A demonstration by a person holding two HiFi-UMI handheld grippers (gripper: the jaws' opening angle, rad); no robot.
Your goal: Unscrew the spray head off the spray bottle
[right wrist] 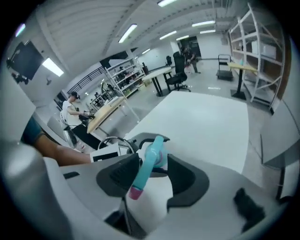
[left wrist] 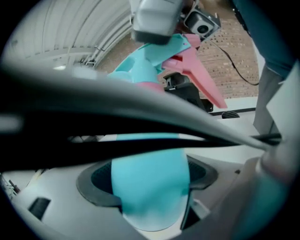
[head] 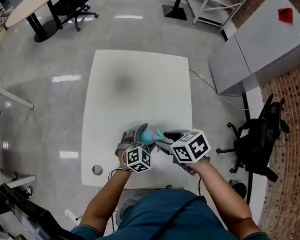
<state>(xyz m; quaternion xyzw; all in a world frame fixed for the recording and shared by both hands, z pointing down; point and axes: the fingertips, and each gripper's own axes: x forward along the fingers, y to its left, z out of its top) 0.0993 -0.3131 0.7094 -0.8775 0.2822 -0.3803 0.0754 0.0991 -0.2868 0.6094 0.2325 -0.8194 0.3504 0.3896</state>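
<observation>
A teal spray bottle point(head: 149, 137) is at the near part of the white table point(head: 137, 79), between both grippers. My left gripper point(head: 137, 135) comes from the left and is shut on it. In the left gripper view the teal body point(left wrist: 150, 187) fills the gap between both pads, and the spray head point(left wrist: 159, 51) with its pink trigger point(left wrist: 201, 79) rises above. My right gripper point(head: 165, 139) comes from the right. Its jaws stand open around the spray head point(right wrist: 149, 161), whose pink-tipped nozzle point(right wrist: 136, 192) lies near the left pad, with a gap on the right side.
A round hole point(head: 97, 169) is in the table's near left corner. A black office chair point(head: 257, 141) stands to the right, and a grey cabinet point(head: 264, 43) is beyond it. Desks and another chair point(head: 74, 2) are at the far left. A person point(right wrist: 72, 110) sits far off.
</observation>
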